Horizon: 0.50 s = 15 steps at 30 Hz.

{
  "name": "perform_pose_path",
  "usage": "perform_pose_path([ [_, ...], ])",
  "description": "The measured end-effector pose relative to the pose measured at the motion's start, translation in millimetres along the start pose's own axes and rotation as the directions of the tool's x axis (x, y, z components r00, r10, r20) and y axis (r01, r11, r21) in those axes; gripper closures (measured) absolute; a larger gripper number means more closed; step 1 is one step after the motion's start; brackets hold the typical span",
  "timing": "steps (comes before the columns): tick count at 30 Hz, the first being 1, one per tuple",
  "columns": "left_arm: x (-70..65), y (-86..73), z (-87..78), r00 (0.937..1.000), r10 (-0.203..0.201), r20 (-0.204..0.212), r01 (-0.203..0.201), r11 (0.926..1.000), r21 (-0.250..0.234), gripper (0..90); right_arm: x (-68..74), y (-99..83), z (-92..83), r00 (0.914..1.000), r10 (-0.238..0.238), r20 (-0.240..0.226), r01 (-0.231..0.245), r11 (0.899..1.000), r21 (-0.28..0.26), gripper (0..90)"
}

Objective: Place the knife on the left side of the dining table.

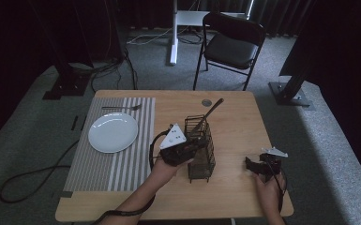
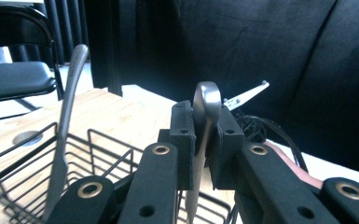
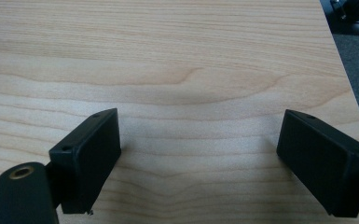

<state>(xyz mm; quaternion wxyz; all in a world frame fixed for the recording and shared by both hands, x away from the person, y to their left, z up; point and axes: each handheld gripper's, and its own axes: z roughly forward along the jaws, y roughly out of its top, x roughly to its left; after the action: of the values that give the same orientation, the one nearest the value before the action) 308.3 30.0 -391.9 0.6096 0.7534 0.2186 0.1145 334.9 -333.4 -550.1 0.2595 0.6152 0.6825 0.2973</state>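
Note:
My left gripper point(image 2: 207, 140) is shut on the flat silver handle of a utensil point(image 2: 207, 105), which stands upright between the pads. It is held over a black wire basket point(image 2: 23, 156). Another silver utensil point(image 2: 67, 116) leans in that basket. In the high view the left gripper point(image 1: 191, 144) sits at the upper left side of the basket point(image 1: 201, 161), and the leaning utensil point(image 1: 209, 111) sticks out toward the back. My right gripper point(image 3: 198, 149) stands open low over bare wood, with nothing between its jaws; in the high view the right gripper point(image 1: 255, 166) is near the table's right front.
A white plate point(image 1: 113, 132) and a fork point(image 1: 122, 108) lie on a striped placemat point(image 1: 108, 164) at the left. A small round disc point(image 1: 206, 102) is set in the table near the back edge. A black folding chair point(image 1: 234, 44) stands behind the table.

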Motion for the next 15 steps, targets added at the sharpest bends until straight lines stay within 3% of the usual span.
perform_pose_path([
  [10,-1.2,-3.9,15.2,0.9995,-0.008,0.03,0.008,0.9999,-0.013,80.7,-0.1,0.0,0.0,1.0,0.0,0.0,0.0,1.0,0.0,12.8],
  [13,-3.8,-2.6,17.8,0.9997,0.024,0.005,-0.024,0.9996,-0.013,82.1,-0.1,0.0,0.0,1.0,0.0,0.0,0.0,1.0,0.0,12.8],
  [15,-3.7,-2.5,19.0,0.9999,0.015,0.002,-0.015,0.9998,-0.015,82.4,0.0,0.0,0.0,1.0,0.0,0.0,0.0,1.0,0.0,12.8],
])
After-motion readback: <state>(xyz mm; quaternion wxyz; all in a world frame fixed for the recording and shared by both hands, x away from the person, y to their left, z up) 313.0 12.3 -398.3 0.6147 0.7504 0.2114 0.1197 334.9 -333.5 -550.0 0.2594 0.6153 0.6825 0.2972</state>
